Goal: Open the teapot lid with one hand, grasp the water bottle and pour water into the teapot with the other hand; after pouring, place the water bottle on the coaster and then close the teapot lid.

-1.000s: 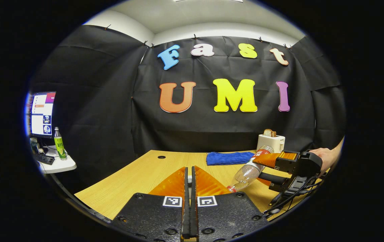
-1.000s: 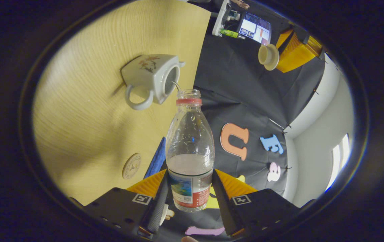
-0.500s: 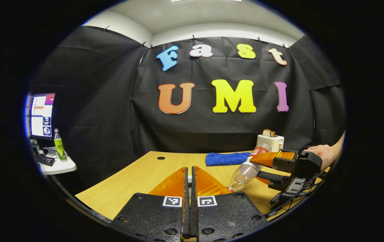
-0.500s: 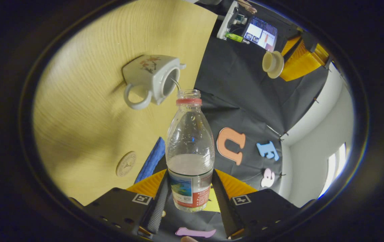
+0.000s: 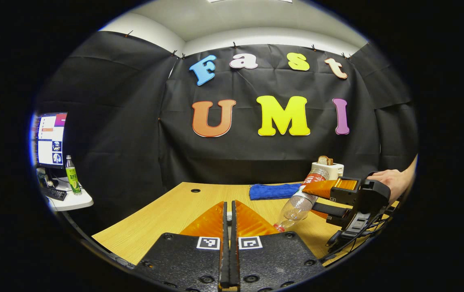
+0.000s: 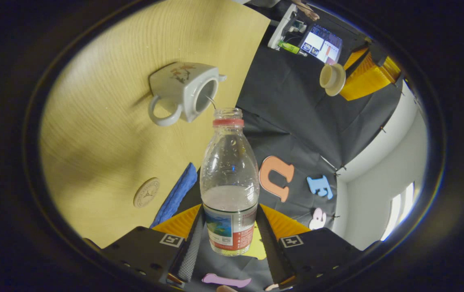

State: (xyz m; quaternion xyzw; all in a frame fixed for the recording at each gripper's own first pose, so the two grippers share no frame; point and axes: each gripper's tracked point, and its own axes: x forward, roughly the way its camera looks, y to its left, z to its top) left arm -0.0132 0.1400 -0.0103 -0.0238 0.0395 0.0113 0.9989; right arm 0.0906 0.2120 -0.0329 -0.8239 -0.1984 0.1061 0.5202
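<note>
Right, over to the left gripper view: the left gripper [image 5: 228,227] has its two fingers pressed almost flush, with only a sliver of something pale caught in the slit between them, too small to name from here. It hangs above the wooden table [image 5: 167,215], held aside, I'd say, to keep clear of the pour. Off to the right, a hand [image 5: 394,187] carries the right gripper [image 5: 321,198], which has the water bottle [image 5: 296,207] tipped neck-down toward the table. Behind it lies a blue cloth [image 5: 274,190], with a toaster [image 5: 327,168] beyond. A monitor [image 5: 50,138] glows on a side shelf at far left.

Now the right gripper view, rolled hard over because the hand is tilted. Both fingers press on the labelled base of the water bottle [image 6: 229,182], cap off, and a thin stream leaves its mouth into the open top of the teapot [image 6: 183,95], which stands on the table [image 6: 102,142] just beyond the neck. That tilt looks gentle, chosen to keep the flow narrow and on target. Water remains in the bottle. Up top right, the left gripper [image 6: 347,77] holds the lid [image 6: 331,79] by its far side, well apart from the pot. The coaster [image 6: 146,192] waits on the table beside the blue cloth [image 6: 175,194], ready for the bottle.
</note>
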